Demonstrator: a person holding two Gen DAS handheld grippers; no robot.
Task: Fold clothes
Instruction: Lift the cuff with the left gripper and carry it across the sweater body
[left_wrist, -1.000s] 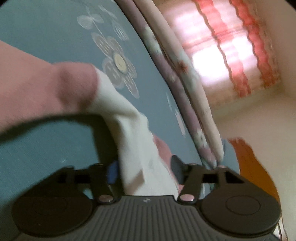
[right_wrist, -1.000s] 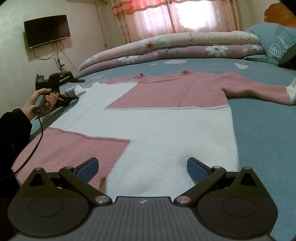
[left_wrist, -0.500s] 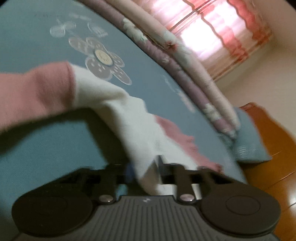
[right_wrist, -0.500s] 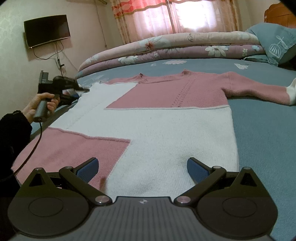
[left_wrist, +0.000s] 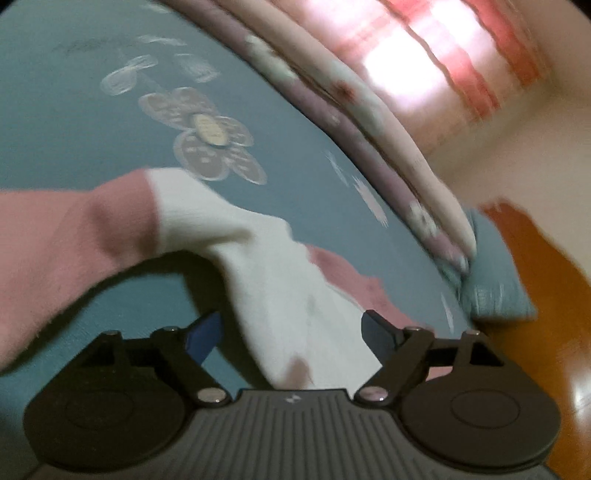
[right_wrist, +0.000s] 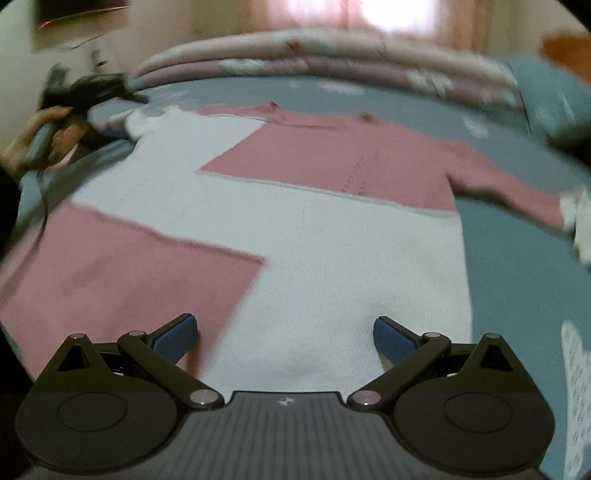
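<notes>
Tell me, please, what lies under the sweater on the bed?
The sweater lies on a blue bedspread that shows all around it. What is beneath its middle is covered.

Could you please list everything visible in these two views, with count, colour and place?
sweater: one, pink and white, spread flat on the bed
cuff: one, white, between the left gripper's fingers
bedsheet: one, blue with flowers, under the sweater
quilt: one, pink and lilac floral, rolled along the far edge
pillow: one, blue, far right
curtain: one, red and white, at the window
left gripper: one, black, open around the cuff
right gripper: one, black, open over the hem
hand: one, far left
</notes>
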